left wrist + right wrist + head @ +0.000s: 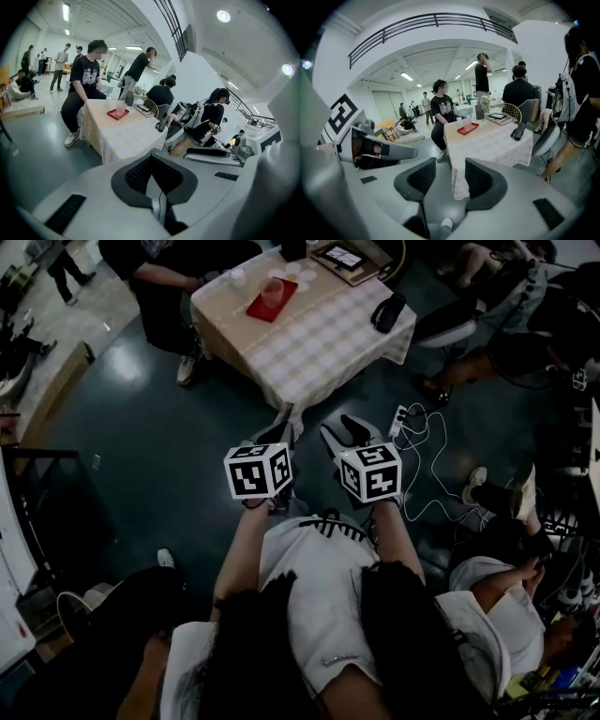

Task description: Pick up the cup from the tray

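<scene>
Left gripper (151,159): clenched, its pads meeting at the tips with nothing between them; only its own view shows this.
Right gripper (450,165): released, with the jaws parted and empty; the tablecloth's corner shows through the gap.
Cup (273,292): translucent and upright on the red tray (258,308), towards the far end of the table (328,348), well apart from both grippers.
Head view only: the two grippers side by side over the dark floor, short of the table's near corner, with a white power strip (400,418) to their right.
Right gripper view only: the left gripper's marker cube (342,116) at the frame's left.
Gripper views only: the seated person (86,91) beside the tray, full figure; the head view crops them.
</scene>
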